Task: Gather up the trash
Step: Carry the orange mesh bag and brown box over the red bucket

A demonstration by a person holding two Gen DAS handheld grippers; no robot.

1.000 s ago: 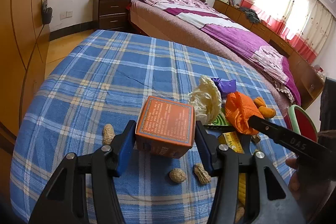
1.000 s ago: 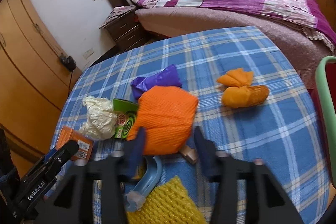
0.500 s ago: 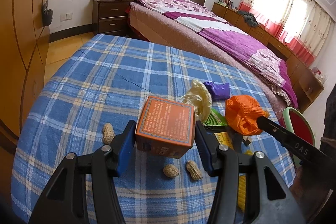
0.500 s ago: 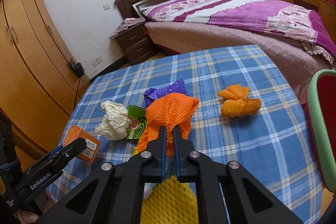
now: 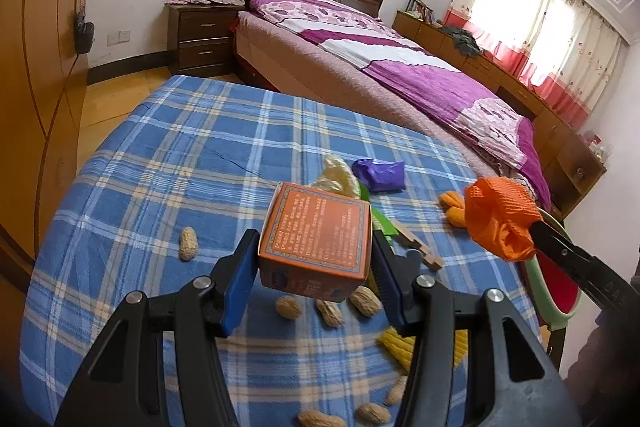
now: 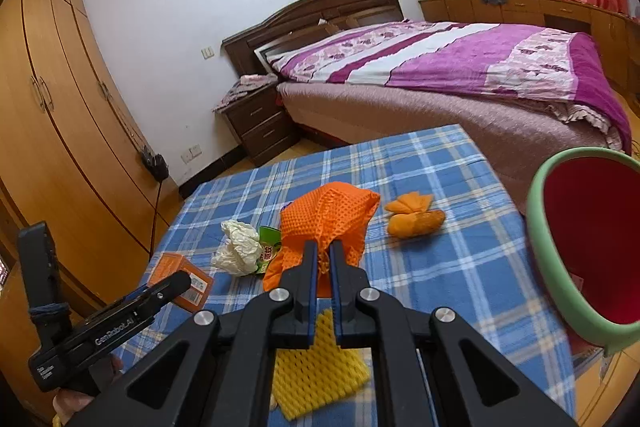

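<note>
My left gripper point(image 5: 314, 255) is shut on an orange carton point(image 5: 316, 239) and holds it above the blue plaid table point(image 5: 168, 163). My right gripper point(image 6: 323, 259) is shut on an orange foam net point(image 6: 328, 219), lifted off the table; it also shows in the left wrist view point(image 5: 498, 215). On the table lie a crumpled white tissue point(image 6: 239, 251), a green wrapper point(image 6: 269, 247), a purple wrapper point(image 5: 380, 174), orange peel point(image 6: 414, 217), a yellow foam net point(image 6: 316, 371) and several peanuts point(image 5: 188, 243). A red bin with a green rim point(image 6: 540, 239) stands at the table's right edge.
A wooden clothespin point(image 5: 416, 247) lies by the green wrapper. A bed point(image 6: 460, 67) stands beyond the table, a nightstand point(image 5: 200, 39) beside it. A wooden wardrobe point(image 6: 60, 115) lines the left wall.
My right gripper closed on the orange foam net and lifted it up off the table. My left gripper rose a little with the orange carton still in it.
</note>
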